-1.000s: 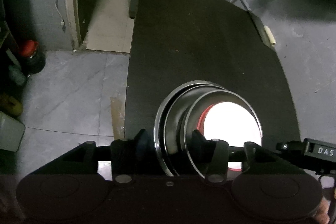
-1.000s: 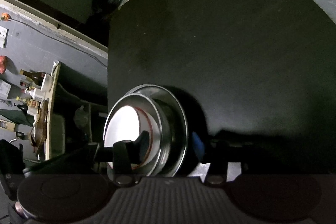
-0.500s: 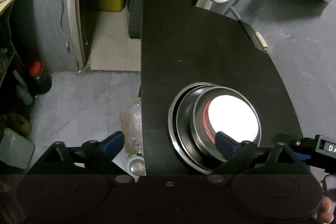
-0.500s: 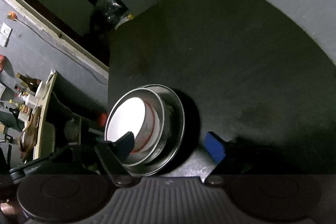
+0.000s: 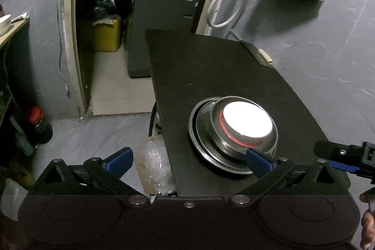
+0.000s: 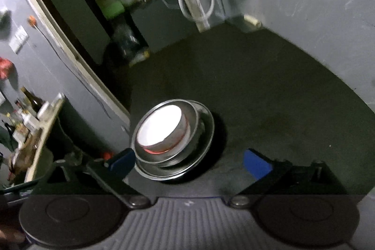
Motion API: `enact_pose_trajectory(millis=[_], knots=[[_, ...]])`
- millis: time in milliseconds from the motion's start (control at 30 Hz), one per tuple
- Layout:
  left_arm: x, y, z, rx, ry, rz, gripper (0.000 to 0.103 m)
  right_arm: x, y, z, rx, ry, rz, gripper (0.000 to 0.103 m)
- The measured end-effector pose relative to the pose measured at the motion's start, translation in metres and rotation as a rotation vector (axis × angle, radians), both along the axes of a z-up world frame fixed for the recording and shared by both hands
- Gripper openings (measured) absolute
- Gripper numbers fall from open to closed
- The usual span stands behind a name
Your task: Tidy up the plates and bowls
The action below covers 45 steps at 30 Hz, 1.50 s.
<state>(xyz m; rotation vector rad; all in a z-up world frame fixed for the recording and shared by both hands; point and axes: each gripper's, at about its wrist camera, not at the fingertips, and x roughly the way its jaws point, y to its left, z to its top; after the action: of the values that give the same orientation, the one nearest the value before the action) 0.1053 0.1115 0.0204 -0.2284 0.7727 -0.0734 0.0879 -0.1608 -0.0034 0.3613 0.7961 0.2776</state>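
Observation:
A stack of dishes stands on the black table (image 5: 199, 67) near its front edge. It has a steel plate (image 5: 194, 132) at the bottom, a steel bowl (image 5: 216, 130) on it and a white bowl with a red rim (image 5: 247, 118) inside. My left gripper (image 5: 189, 161) hangs back from the stack, jaws opening wide, with no pad on it. Its right fingertip only overlaps the near rim. My right gripper (image 6: 189, 162) is also opening, and the white bowl (image 6: 159, 125) and steel plate (image 6: 206, 130) sit just ahead of its fingers, untouched.
A plastic bag (image 5: 154, 168) lies on the floor by the table's left edge. A red-capped bottle (image 5: 38, 125), a yellow box (image 5: 105, 34) and a white hose (image 5: 225, 4) stand beyond. A shelf with bottles (image 6: 30, 118) is at the left. The right gripper's arm (image 5: 344, 154) shows at the far right.
Both grippers were shut on opposite sides of the stack's rim. They have let go, opened wide and pulled back and up. The stack stays on the table.

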Motion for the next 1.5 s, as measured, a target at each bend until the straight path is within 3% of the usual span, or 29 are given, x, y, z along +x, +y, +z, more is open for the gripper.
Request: enact_pose_trajectory(millis=[167, 300, 633, 1000, 1500], knots=[[-0.033, -0.004, 0.003, 0.009, -0.083, 0.001, 0.102, -0.039, -0.005, -0.004, 0.006, -0.074, -0.064, 0.103], [-0.060, -0.011, 0.006, 0.038, -0.140, 0.032, 0.102, -0.061, -0.007, -0.003, -0.031, -0.138, -0.034, 0.103], [-0.116, -0.043, 0.008, 0.140, -0.138, 0.103, 0.102, -0.106, -0.029, 0.000, -0.059, -0.205, 0.021, 0.103], [-0.146, -0.063, 0.005, 0.144, -0.140, 0.144, 0.102, -0.129, -0.043, -0.001, -0.089, -0.217, 0.059, 0.103], [-0.151, -0.068, 0.000, 0.132, -0.139, 0.156, 0.102, -0.128, -0.047, -0.004, -0.108, -0.201, 0.077, 0.103]])
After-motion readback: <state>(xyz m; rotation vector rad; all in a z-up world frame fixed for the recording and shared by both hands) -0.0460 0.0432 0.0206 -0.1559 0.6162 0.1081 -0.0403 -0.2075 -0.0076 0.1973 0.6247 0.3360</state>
